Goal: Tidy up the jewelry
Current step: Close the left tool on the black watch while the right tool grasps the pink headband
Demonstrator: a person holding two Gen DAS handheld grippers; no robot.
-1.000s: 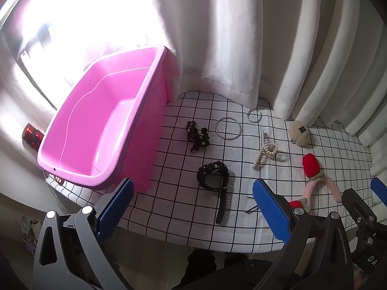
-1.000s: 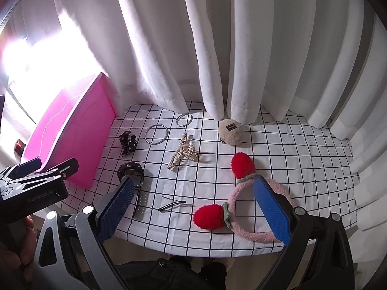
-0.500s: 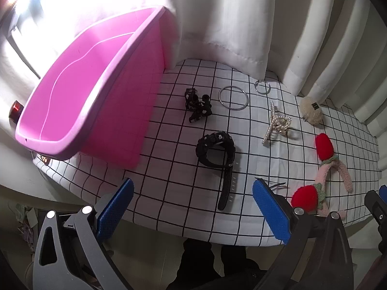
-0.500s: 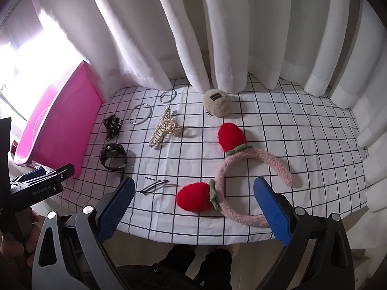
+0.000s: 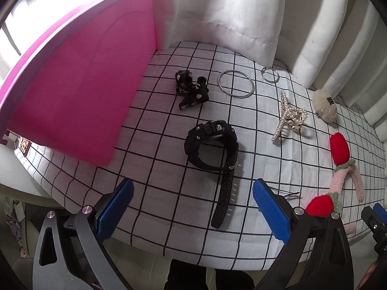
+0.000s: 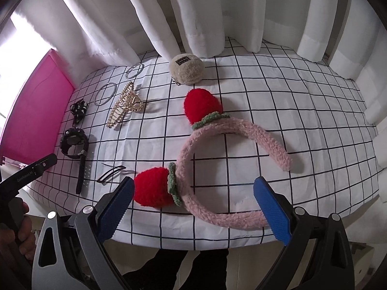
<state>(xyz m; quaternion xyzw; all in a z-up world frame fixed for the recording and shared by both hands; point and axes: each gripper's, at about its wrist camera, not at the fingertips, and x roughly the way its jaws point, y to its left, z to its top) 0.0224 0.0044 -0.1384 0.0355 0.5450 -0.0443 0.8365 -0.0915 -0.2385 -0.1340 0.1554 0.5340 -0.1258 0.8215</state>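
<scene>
My left gripper [image 5: 193, 207] is open and empty, low over the near edge of the checked cloth, with a black wristwatch [image 5: 212, 142] just ahead between its fingers. My right gripper [image 6: 193, 205] is open and empty, with a pink fuzzy headband [image 6: 232, 130] with two red pompoms lying between its blue pads. Farther back lie a black hair tie [image 5: 191, 89], a large silver bangle [image 5: 235, 84], a small ring [image 5: 270, 74], a pearl claw clip [image 5: 290, 118] and a beige plush clip [image 6: 186, 70]. A pink bin [image 5: 79, 91] stands on the left.
White curtains [image 6: 193, 14] hang close behind the table. A thin black hairpin [image 6: 111, 172] lies near the front edge beside the watch strap. The left gripper's body [image 6: 29, 174] shows at the right wrist view's left edge. The cloth's front edge [image 5: 169, 249] drops off just below the grippers.
Both grippers have moved forward and down toward the table. The watch now sits closer to the left gripper and the headband now lies between the right gripper's fingers. Nothing has been grasped.
</scene>
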